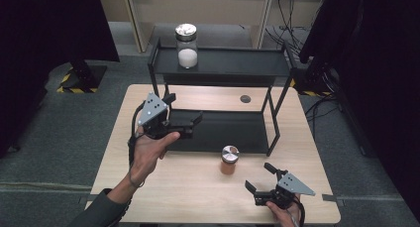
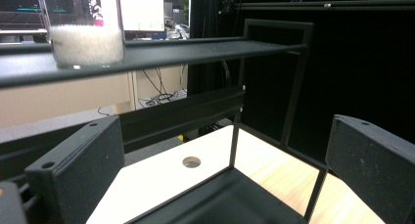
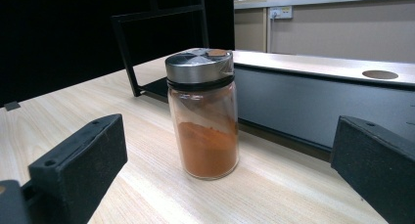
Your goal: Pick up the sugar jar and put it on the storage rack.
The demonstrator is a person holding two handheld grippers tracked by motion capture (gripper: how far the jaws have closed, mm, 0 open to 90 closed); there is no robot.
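Wooden table: orange spice jar is standing upright before the black rack. Right gripper is lining up, jaws wide, empty; left gripper is idling open. Next: advance, close.

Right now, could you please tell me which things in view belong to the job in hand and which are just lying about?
In the job:
- jar of orange powder on the table, ahead of the open right gripper
- black two-tier rack
- open left gripper over its lower shelf

Lying about:
- jar of white grains on the top shelf
- cables on the floor behind
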